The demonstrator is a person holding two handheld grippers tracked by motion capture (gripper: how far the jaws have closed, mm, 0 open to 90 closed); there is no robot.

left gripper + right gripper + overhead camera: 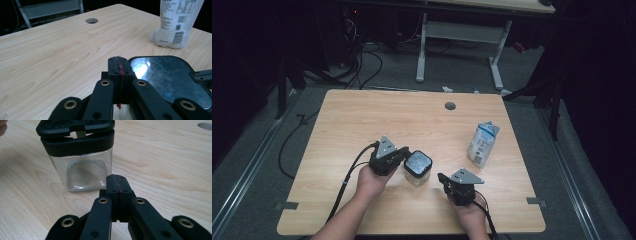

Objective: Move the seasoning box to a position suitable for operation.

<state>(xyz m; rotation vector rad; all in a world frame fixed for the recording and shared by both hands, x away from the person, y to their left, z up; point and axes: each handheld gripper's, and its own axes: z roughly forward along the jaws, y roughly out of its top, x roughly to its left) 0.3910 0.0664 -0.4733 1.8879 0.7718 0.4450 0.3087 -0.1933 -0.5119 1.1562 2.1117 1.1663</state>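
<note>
We see the left gripper [404, 156] with its jaws pressed together on nothing, its tip right at the left edge of the clear jar [417, 168]; whether it touches we cannot tell. The right gripper [442, 177], jaws likewise pressed together and empty, sits just to the jar's right, close but apart. The jar stands upright near the middle of the table's near half, between the two grippers. It is a squarish, rounded-corner container with clear walls, looking empty inside, topped by a black collar and a black-framed lid [167, 77] whose glossy panel reflects light. To the far right of the jar, well apart, a white and blue printed pouch [483, 144] stands upright. The light wood-grain table [362, 120] has a round cable hole [450, 106] near its far edge. Beyond it the room is dark, with grey floor, cables and a white-legged desk [422, 50].
</note>
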